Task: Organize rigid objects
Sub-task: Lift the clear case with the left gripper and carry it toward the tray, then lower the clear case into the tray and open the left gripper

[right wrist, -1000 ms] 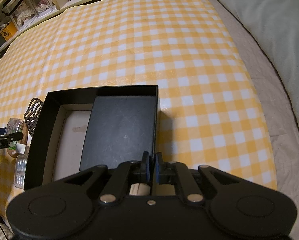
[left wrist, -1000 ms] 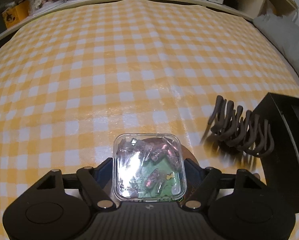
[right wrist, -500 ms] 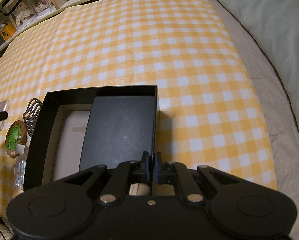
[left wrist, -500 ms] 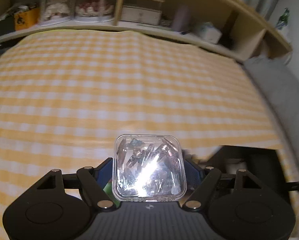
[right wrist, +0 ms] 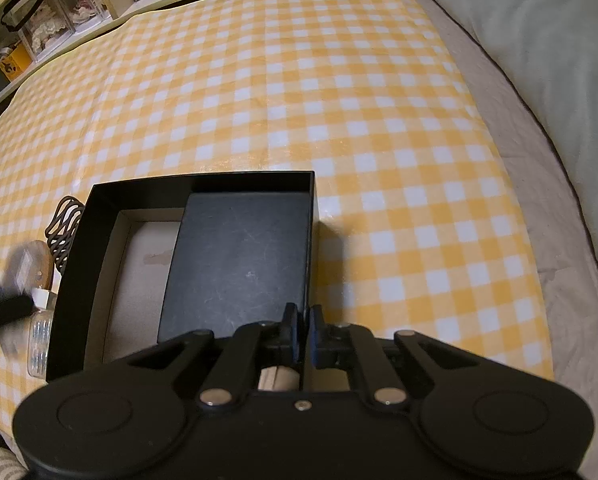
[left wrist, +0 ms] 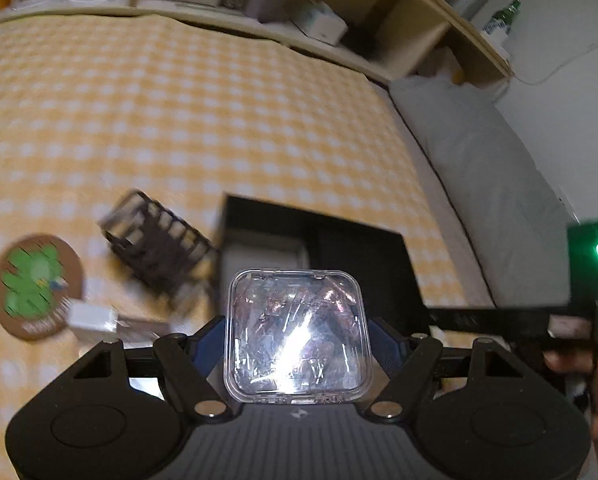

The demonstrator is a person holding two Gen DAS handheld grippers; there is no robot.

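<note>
Open box (right wrist: 99,248) on checkered cloth (right wrist: 299,100), flat slab (right wrist: 239,264) in its right half. Wavy rack (right wrist: 61,228), round coaster (left wrist: 35,284) left of box. Pillow (right wrist: 539,40) far right.

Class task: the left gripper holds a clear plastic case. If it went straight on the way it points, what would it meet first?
Probably the open black box, which lies just beyond the clear plastic case in the left gripper; blur leaves depth uncertain.
</note>
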